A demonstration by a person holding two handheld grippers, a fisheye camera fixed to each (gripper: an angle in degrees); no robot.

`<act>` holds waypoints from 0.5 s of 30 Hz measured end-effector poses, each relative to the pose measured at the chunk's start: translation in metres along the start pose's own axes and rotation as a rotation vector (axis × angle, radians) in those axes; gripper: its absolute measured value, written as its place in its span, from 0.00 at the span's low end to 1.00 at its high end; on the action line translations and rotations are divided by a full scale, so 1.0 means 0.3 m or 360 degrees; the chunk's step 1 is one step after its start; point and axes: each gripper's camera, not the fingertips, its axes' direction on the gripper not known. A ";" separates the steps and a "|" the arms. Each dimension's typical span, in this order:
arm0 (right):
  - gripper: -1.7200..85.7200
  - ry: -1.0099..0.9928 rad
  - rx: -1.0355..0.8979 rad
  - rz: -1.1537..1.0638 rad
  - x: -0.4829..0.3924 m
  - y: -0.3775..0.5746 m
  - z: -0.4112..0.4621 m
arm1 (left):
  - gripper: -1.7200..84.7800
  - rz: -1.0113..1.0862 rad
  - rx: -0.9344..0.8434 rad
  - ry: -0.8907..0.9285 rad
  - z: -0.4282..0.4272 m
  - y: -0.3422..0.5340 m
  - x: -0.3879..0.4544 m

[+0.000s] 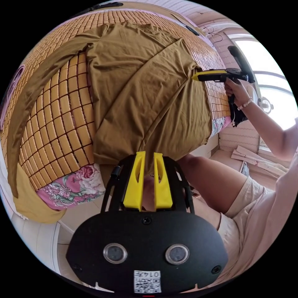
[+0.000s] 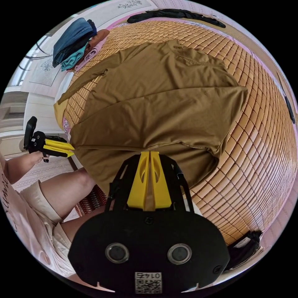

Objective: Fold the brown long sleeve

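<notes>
Two grippers (image 1: 149,156) (image 2: 150,154) on brown shirt (image 1: 146,93).

Just past the yellow jaws of the left gripper (image 1: 149,155) lies the plain brown long sleeve (image 1: 139,90), spread over a mat (image 1: 62,111) of small golden-tan tiles with dark seams, and to the side of those jaws a pink sheet (image 1: 74,186) printed with roses and green leaves shows under the mat's edge. The right gripper (image 2: 150,153) has the same yellow jaws on a black body, and far beyond its tips sits a pile of clothes (image 2: 74,43) in denim blue, teal and pale pink. A black garment (image 2: 173,14) lies at the mat's far edge.
</notes>
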 end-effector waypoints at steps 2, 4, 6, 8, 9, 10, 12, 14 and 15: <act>0.01 0.0029 0.0026 0.0001 -0.002 0.010 0.003 | 0.07 -0.0026 0.0039 -0.0056 -0.012 0.024 0.010; 0.01 0.0050 0.0049 -0.0006 -0.012 0.007 0.008 | 0.07 -0.0087 0.0092 -0.0089 -0.022 0.040 0.000; 0.01 0.0037 0.0063 -0.0027 -0.031 -0.012 0.013 | 0.06 -0.0180 0.0183 -0.0109 -0.034 0.060 -0.027; 0.01 -0.0018 0.0106 -0.0093 -0.083 -0.056 0.013 | 0.04 -0.0381 0.0351 -0.0085 -0.053 0.098 -0.095; 0.01 -0.0033 0.0115 -0.0124 -0.103 -0.071 0.013 | 0.04 -0.0448 0.0401 -0.0070 -0.060 0.111 -0.118; 0.02 -0.0063 0.0129 -0.0201 -0.148 -0.106 0.017 | 0.05 -0.0605 0.0506 -0.0039 -0.075 0.140 -0.168; 0.02 -0.0133 0.0140 -0.0346 -0.227 -0.167 0.031 | 0.06 -0.0833 0.0639 -0.0008 -0.098 0.191 -0.245; 0.02 -0.0262 0.0145 -0.0540 -0.342 -0.258 0.066 | 0.07 -0.1034 0.0810 -0.0058 -0.143 0.270 -0.332; 0.02 -0.0288 0.0149 -0.0588 -0.373 -0.280 0.076 | 0.07 -0.1079 0.0864 -0.0091 -0.160 0.294 -0.350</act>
